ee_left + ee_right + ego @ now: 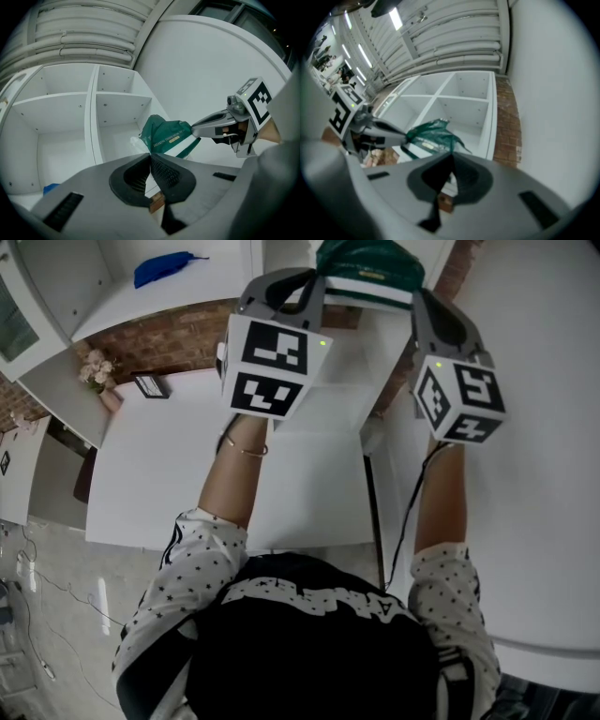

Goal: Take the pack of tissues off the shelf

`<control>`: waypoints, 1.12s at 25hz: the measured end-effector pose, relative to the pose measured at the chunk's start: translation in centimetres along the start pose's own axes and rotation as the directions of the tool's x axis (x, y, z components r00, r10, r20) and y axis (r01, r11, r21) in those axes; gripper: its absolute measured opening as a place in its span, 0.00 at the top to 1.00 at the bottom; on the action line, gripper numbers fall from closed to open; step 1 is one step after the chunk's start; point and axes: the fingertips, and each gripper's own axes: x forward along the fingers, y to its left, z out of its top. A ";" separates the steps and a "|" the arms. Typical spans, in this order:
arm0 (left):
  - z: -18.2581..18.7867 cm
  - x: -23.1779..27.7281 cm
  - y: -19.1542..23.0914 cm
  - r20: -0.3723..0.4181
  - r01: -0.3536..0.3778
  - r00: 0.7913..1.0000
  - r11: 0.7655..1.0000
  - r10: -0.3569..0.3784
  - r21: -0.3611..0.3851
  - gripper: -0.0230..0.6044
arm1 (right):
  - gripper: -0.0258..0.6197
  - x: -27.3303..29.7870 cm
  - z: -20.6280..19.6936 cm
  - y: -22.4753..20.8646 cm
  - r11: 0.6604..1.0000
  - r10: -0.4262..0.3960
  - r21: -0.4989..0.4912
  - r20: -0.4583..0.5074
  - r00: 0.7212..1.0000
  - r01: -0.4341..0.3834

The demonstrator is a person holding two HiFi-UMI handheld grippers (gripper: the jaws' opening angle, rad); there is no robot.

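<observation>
The pack of tissues (367,268), dark green with a white band, hangs between my two grippers at the top of the head view. My left gripper (311,289) is shut on its left end and my right gripper (419,298) on its right end. In the left gripper view the pack (166,136) sits just past my shut left gripper (150,157), with the right gripper's fingers (206,127) clamped on its far end. In the right gripper view the wrapper (431,136) runs down into my shut right gripper (451,154), and the left gripper's fingers (389,129) hold the other end.
A white cubby shelf (93,117) stands behind the pack, its compartments (454,98) bare. A blue thing (164,266) lies on a shelf board at upper left. Below are a white table (187,484), a brick wall (169,343), dried flowers (97,371) and a small frame (150,385).
</observation>
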 end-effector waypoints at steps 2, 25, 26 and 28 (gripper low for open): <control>-0.1 -0.4 -0.4 0.008 0.001 1.000 1.000 -0.001 -0.006 0.90 | 0.91 -0.7 0.0 0.2 1.000 -0.008 -0.001 0.011 1.000 0.008; 0.0 -10.4 -4.9 0.021 0.041 0.999 0.999 -0.041 -0.006 0.90 | 0.91 -10.9 0.3 5.3 0.999 -0.044 0.012 0.023 0.999 0.044; -0.7 -10.5 -5.1 0.015 0.043 0.999 0.999 -0.043 -0.003 0.90 | 0.91 -11.1 -0.4 5.7 0.999 -0.044 0.014 0.020 0.999 0.044; -2.1 -10.6 -5.4 0.005 0.045 0.999 0.999 -0.045 -0.002 0.90 | 0.91 -11.1 -1.8 6.2 0.999 -0.044 0.021 0.015 0.999 0.044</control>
